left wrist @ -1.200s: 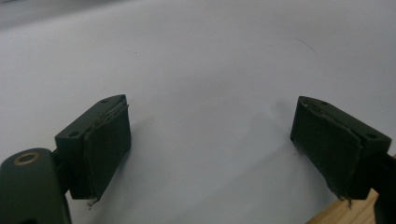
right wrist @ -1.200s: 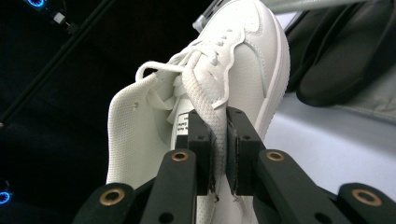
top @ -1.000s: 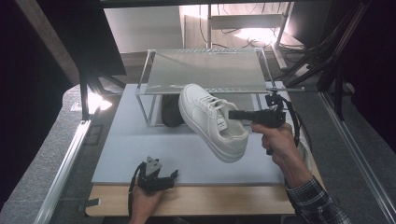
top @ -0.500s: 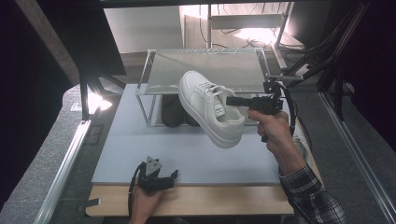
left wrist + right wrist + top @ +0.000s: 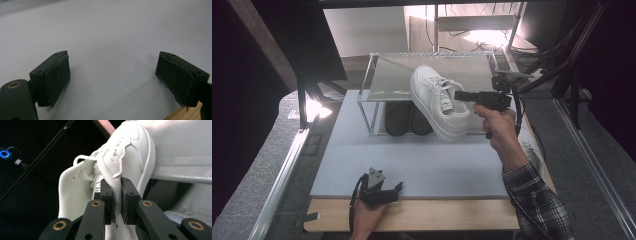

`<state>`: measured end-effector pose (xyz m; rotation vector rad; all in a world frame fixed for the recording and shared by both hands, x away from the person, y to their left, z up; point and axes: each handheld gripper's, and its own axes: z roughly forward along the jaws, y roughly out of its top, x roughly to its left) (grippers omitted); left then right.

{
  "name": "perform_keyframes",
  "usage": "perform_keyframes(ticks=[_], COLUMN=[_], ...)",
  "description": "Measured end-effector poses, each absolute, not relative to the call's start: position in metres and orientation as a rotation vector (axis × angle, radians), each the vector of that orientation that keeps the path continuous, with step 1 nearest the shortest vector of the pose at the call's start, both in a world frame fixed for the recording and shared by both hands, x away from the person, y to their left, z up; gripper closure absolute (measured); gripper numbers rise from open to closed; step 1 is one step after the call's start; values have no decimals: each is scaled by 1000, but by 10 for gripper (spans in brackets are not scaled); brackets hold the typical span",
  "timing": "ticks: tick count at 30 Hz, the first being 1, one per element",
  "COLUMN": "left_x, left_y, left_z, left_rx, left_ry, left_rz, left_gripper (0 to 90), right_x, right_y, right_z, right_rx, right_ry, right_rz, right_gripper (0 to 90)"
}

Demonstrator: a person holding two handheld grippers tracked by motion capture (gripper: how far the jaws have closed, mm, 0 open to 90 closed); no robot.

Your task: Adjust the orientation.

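A white sneaker (image 5: 437, 102) hangs tilted in the air in front of a clear shelf rack (image 5: 432, 75), its toe over the shelf's top plate. My right gripper (image 5: 461, 95) is shut on the sneaker's side wall by the laces; in the right gripper view the sneaker (image 5: 117, 162) rises from my right gripper (image 5: 116, 202), both pads pinching the white edge. A pair of dark shoes (image 5: 407, 120) stands under the shelf. My left gripper (image 5: 397, 190) rests near the table's front edge, and in the left gripper view my left gripper (image 5: 112, 77) is open over the bare mat.
A pale grey mat (image 5: 422, 160) covers the wooden table (image 5: 432, 215). A bright lamp (image 5: 312, 107) shines at the left of the mat. Dark frame bars and cables (image 5: 562, 55) stand at the right and rear. A checked sleeve (image 5: 537, 200) reaches in from the lower right.
The right hand has carried the white sneaker up and farther toward the shelf, so its toe now overlaps the top plate. The left gripper has stayed put.
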<state>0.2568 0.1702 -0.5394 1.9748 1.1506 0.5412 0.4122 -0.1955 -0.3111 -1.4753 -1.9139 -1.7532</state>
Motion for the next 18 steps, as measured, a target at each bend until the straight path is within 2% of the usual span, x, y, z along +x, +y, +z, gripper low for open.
perform_keyframes(ticks=[18], left_x=[257], left_y=[170], left_z=[-539], left_rx=[1973], left_ry=[1152], left_rz=[542], left_gripper=[121], right_x=[447], right_y=[-180], right_z=[-309], right_rx=[-1635], right_ry=[-1892], right_rz=[-1753], right_gripper=[813])
